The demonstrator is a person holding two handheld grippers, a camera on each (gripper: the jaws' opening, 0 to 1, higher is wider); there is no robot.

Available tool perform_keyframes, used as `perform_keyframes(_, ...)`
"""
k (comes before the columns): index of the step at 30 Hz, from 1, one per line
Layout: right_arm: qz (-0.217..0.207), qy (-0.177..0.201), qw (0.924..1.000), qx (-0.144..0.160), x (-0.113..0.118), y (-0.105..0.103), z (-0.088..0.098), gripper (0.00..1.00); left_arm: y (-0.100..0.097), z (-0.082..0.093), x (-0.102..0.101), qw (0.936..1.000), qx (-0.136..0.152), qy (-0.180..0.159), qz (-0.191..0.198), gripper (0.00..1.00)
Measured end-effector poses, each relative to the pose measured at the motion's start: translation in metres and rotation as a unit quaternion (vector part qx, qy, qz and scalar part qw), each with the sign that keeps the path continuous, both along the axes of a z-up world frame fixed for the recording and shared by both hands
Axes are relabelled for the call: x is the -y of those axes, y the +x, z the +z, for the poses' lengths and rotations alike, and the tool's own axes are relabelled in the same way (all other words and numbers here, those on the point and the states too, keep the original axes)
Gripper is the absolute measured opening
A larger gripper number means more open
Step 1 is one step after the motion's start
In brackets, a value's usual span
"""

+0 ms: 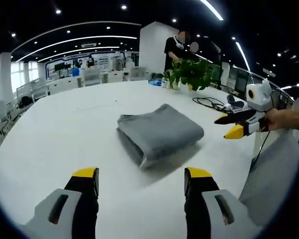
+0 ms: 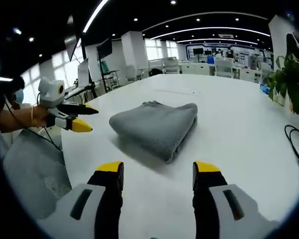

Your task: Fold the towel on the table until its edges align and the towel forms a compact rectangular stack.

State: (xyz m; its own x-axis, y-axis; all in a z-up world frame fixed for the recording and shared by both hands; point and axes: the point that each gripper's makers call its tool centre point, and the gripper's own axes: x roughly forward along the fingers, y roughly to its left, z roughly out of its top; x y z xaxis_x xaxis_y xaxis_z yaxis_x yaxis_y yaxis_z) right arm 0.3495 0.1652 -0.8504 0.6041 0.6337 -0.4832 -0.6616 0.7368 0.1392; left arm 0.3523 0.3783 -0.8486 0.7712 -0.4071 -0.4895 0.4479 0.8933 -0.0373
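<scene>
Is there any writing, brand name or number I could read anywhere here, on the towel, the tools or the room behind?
None can be read. The gray towel and the white table bear no print. The lit screens on the far wall are too small and blurred to read.

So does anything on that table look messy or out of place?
Nothing stands out. The grey towel lies folded in a compact stack on the white table, with both grippers open and clear of it. A black cable lies near the potted plant.

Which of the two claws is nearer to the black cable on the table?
The right claw, beside the black cable; the left claw is across the grey towel from it.
</scene>
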Motion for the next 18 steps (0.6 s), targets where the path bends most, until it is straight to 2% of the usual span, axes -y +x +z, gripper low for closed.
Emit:
perform_keyframes(8,0.0,-0.009,1.0,0.004,0.0,-0.006,-0.002,0.64,-0.003,0.002,0.001,0.9997,0.014,-0.019,0.004,0.77)
perform_keyframes(10,-0.005,-0.005,1.0,-0.002,0.0,-0.01,0.002,0.68,-0.005,0.004,0.001,0.9995,0.016,-0.027,0.007,0.79)
perform_keyframes(15,-0.006,-0.006,0.9998,0.019,-0.004,-0.018,0.014,0.8,-0.013,0.011,0.003,0.9991,0.024,-0.033,0.011,0.87)
perform_keyframes(18,-0.003,-0.007,0.9998,0.019,-0.007,-0.022,0.013,0.79,-0.015,0.012,0.004,0.9987,0.026,-0.042,0.013,0.89)
